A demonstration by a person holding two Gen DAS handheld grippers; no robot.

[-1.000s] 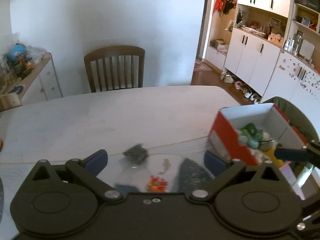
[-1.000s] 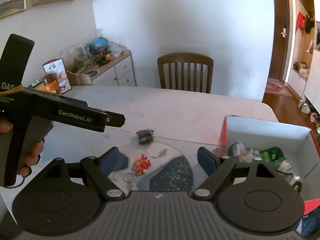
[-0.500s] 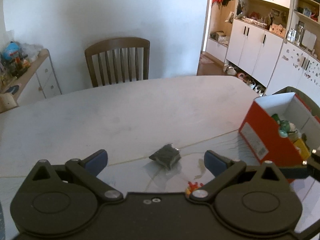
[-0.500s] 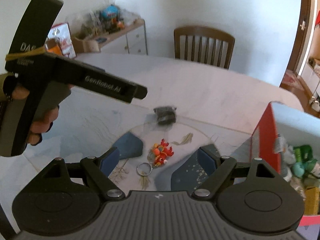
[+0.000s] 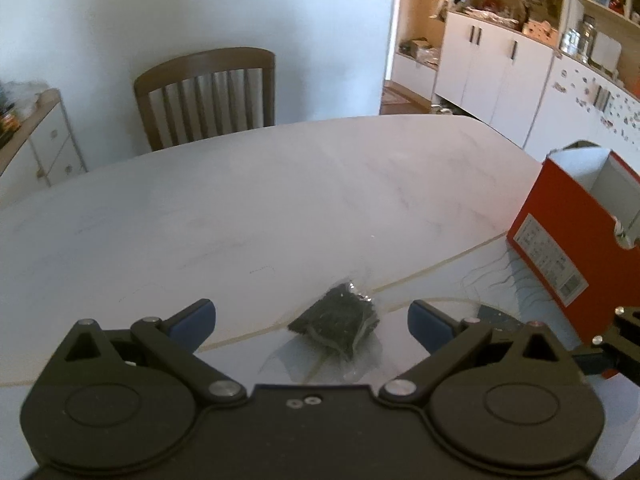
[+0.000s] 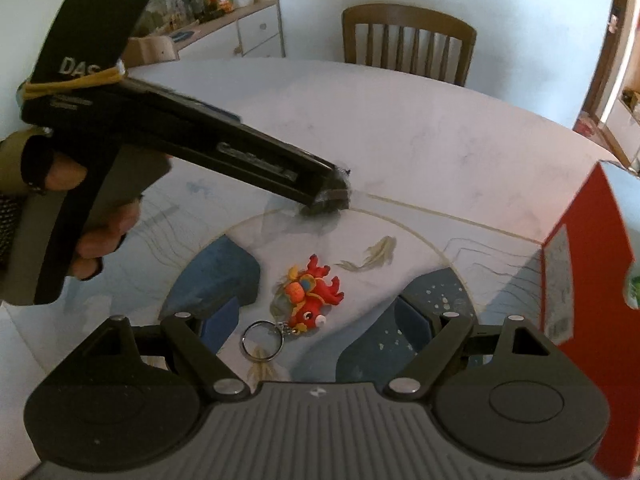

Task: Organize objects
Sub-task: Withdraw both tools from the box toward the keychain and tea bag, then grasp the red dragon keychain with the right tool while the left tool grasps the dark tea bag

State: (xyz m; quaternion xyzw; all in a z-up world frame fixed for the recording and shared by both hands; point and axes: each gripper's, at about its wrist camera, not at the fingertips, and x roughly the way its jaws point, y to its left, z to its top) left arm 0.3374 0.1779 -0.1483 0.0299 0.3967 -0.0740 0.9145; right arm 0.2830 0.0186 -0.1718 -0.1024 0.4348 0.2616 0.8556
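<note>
A small dark packet in clear wrap (image 5: 336,326) lies on the white table (image 5: 280,200). My left gripper (image 5: 310,320) is open with the packet between its blue fingertips, nearer the right one. In the right wrist view the left gripper (image 6: 324,190) reaches in from the left, its tip over the packet (image 6: 334,204). A red dragon keychain with a metal ring (image 6: 308,300) lies on the patterned mat. My right gripper (image 6: 320,316) is open just above it, a finger on each side. A red box (image 5: 560,240) stands at the right.
A wooden chair (image 5: 208,96) stands at the table's far side. A cluttered sideboard (image 6: 240,28) is at the back left, white cabinets (image 5: 500,64) at the back right. A person's gloved hand (image 6: 88,240) holds the left gripper's handle. The red box (image 6: 580,280) stands close on the right.
My left gripper has come forward and lower until the packet sits between its fingers. My right gripper has dropped towards the keychain, which now lies between its fingertips.
</note>
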